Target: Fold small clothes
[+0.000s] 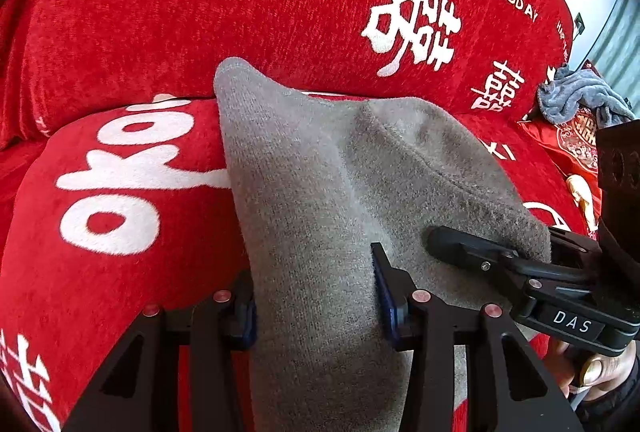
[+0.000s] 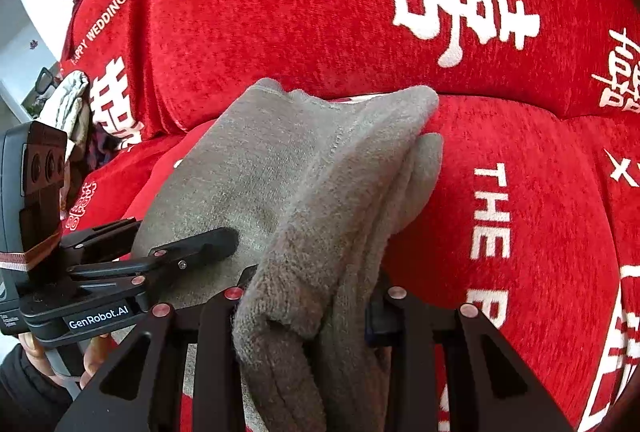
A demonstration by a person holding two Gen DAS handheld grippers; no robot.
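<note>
Grey cloth [image 2: 304,191] hides right claw [image 2: 308,308] fingertips.

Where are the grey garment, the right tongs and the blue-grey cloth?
grey garment [image 1: 304,167]: left wrist view, flat middle panel.
right tongs [image 2: 306,316]: right wrist view, between the tips.
blue-grey cloth [image 1: 576,97]: left wrist view, crumpled middle.

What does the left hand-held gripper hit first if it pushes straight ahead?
Only more of the grey sock it already straddles; past the sock's far end, likely the red sofa backrest, though depth is unclear.
</note>
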